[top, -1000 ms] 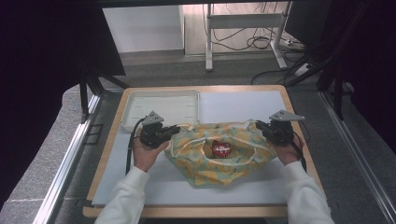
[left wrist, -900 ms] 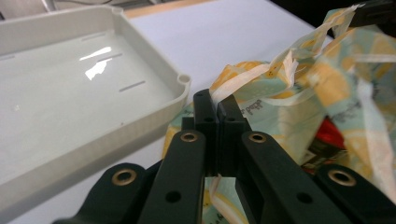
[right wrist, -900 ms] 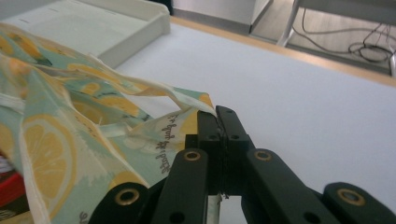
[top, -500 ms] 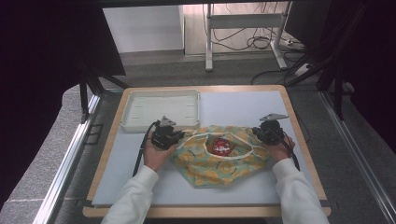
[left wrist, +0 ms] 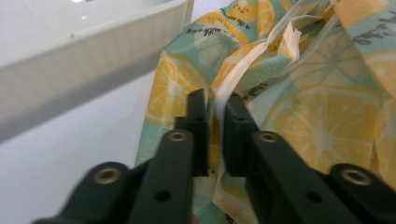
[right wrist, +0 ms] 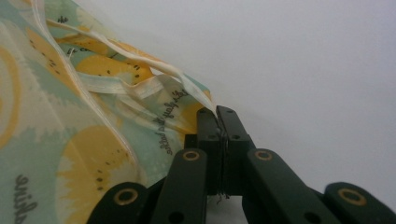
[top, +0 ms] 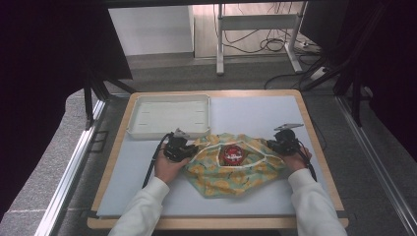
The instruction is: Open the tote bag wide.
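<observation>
A lemon-print cloth bag [top: 231,174] lies on the table with its mouth up, and a round red thing [top: 232,154] shows inside. My left gripper [top: 189,150] is at the bag's left rim. In the left gripper view the jaws [left wrist: 215,100] have just been opening; a narrow gap shows, with the bag's white strap [left wrist: 243,65] running loosely between them. My right gripper [top: 273,144] is at the bag's right rim. The right gripper view shows it [right wrist: 217,112] shut on the white strap [right wrist: 140,60], beside the bag's cloth [right wrist: 70,140].
A white shallow tray [top: 167,132] stands just behind my left gripper, and its wall [left wrist: 93,51] is close on the left in the left gripper view. The pale mat [top: 255,110] ends at a wooden border [top: 314,132] to the right of the right hand.
Both hands have come down and toward the near side with the bag's rim. The bag now rests lower and flatter on the table. The left jaws have parted slightly.
</observation>
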A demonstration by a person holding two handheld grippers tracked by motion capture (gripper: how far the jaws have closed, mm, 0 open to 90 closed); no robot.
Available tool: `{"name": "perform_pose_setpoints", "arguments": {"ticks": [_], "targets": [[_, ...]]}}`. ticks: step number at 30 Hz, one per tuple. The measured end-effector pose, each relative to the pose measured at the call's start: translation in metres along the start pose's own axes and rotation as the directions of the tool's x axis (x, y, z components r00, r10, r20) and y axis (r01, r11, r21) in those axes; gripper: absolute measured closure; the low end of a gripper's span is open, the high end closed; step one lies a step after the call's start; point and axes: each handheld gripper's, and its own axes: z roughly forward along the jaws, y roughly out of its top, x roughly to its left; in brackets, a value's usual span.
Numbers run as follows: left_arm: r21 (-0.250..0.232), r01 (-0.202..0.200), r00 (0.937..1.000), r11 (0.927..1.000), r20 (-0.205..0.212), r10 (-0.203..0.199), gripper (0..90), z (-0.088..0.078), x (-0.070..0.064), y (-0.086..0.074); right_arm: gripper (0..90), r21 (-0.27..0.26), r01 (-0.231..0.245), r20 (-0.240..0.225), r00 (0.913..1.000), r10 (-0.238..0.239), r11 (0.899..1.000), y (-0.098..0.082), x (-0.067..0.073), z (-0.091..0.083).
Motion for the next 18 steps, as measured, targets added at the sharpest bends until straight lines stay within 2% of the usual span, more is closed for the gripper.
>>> {"name": "perform_pose_setpoints", "arguments": {"ticks": [2, 5, 7, 8, 10, 12, 15, 18], "targets": [[-0.013, 0.001, 1.0000, 0.9999, 0.004, 0.000, 77.2, -0.002, -0.001, 0.001, 81.6, -0.015, -0.002, 0.013, 0.9999, 0.002, 1.000, 0.001, 0.000, -0.003], [-0.032, -0.014, 0.9999, 0.9994, 0.007, 0.014, 69.3, -0.006, -0.003, 0.004, 78.4, -0.050, -0.017, -0.005, 0.9999, 0.017, 0.999, 0.004, 0.000, -0.009], [-0.065, -0.013, 0.9999, 0.9978, -0.005, 0.012, 56.9, -0.011, -0.004, 0.007, 73.7, -0.069, -0.019, -0.011, 0.9998, 0.018, 0.997, 0.006, 0.000, -0.014], [-0.083, -0.004, 0.9999, 0.9966, -0.010, 0.003, 48.8, -0.015, -0.004, 0.009, 67.2, -0.084, -0.020, -0.015, 0.9997, 0.019, 0.996, 0.007, 0.000, -0.016], [-0.107, 0.008, 0.9999, 0.9942, -0.011, -0.010, 39.4, -0.022, -0.003, 0.013, 56.4, -0.108, -0.030, -0.013, 0.9995, 0.029, 0.994, 0.009, -0.001, -0.021], [-0.133, 0.018, 0.9998, 0.9910, -0.009, -0.019, 31.2, -0.029, -0.002, 0.016, 49.5, -0.146, -0.050, -0.023, 0.9986, 0.047, 0.988, 0.012, -0.002, -0.029], [-0.168, 0.022, 0.9998, 0.9856, 0.005, -0.021, 26.4, -0.039, -0.002, 0.020, 41.1, -0.191, -0.075, -0.034, 0.9970, 0.070, 0.979, 0.016, -0.005, -0.041], [-0.195, 0.021, 0.9996, 0.9806, 0.021, -0.017, 25.2, -0.048, -0.003, 0.024, 37.0, -0.225, -0.084, -0.045, 0.9961, 0.076, 0.971, 0.020, -0.008, -0.055]]}}
